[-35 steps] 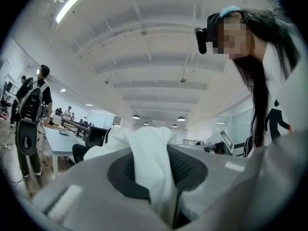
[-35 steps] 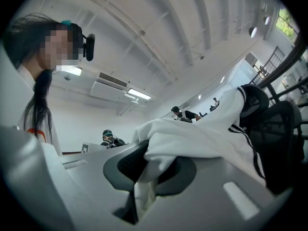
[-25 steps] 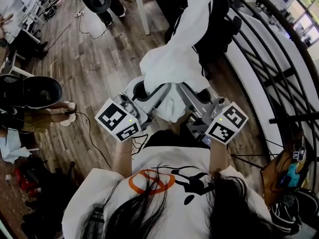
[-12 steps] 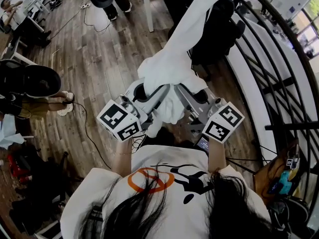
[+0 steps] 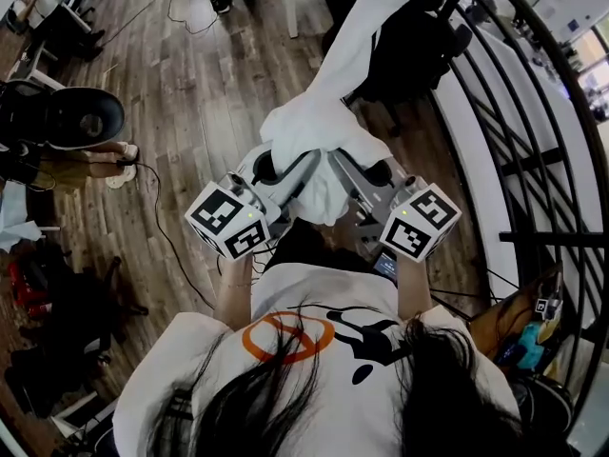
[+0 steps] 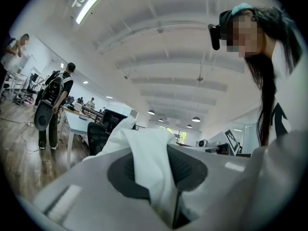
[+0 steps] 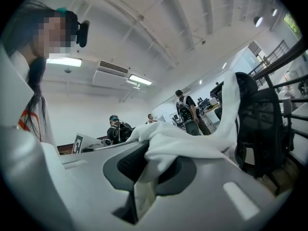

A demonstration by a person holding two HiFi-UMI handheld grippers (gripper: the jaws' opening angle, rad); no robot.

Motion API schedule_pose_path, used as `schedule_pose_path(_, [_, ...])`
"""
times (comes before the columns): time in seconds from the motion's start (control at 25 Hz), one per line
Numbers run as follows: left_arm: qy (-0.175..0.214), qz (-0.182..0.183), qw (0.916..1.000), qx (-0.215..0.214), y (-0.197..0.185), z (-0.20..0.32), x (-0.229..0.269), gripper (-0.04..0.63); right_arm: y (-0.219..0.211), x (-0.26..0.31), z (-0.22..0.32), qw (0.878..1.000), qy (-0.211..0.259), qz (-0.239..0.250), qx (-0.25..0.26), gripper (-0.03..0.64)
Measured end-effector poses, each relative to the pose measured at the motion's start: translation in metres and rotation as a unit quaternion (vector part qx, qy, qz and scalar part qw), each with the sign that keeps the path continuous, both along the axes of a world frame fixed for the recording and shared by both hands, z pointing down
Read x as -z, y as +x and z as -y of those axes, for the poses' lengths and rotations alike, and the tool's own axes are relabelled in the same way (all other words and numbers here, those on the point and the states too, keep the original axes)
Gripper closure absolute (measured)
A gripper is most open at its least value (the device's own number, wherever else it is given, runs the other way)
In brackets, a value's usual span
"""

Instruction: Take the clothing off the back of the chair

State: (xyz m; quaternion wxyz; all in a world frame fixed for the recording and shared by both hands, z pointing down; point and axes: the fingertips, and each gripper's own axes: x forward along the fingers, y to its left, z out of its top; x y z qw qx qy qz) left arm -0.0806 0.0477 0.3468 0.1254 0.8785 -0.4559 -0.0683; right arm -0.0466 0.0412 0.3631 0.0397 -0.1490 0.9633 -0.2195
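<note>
A white garment (image 5: 324,127) stretches from the back of a black office chair (image 5: 411,41) down to both grippers. My left gripper (image 5: 306,181) is shut on a fold of the white garment (image 6: 153,170), which runs between its dark pads. My right gripper (image 5: 335,171) is shut on another fold of the white garment (image 7: 166,148). Both grippers sit side by side close to my chest, tilted upward. The garment's far end still drapes over the black chair (image 7: 260,129) in the right gripper view.
A black curved railing (image 5: 533,112) runs along the right. A person sits at the left by a dark round chair (image 5: 71,117). A cable (image 5: 166,246) lies on the wooden floor. Other people stand near a white desk (image 6: 77,124) in the distance.
Both grippers have pulled slightly back toward my body with the garment, and the cloth is drawn further off the chair. My head view has shifted so the chair sits higher in frame.
</note>
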Motion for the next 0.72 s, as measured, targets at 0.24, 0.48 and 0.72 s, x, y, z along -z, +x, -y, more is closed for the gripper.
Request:
schedule_pose_path(0.24, [-0.011, -0.001, 0.9998, 0.014, 0.025, -0.017, -0.008, 0.500, 0.025, -0.007, -0.017, 1.000, 0.005, -0.017, 0.000, 0.554])
schedule_pose_path(0.48, [-0.036, -0.011, 0.9988, 0.030, 0.043, -0.031, -0.034, 0.500, 0.044, -0.032, -0.031, 0.998, 0.009, -0.059, -0.004, 0.552])
schedule_pose_path(0.72, [-0.056, -0.011, 0.9973, 0.046, 0.056, -0.043, -0.051, 0.500, 0.056, -0.048, -0.042, 0.998, 0.001, -0.068, 0.004, 0.553])
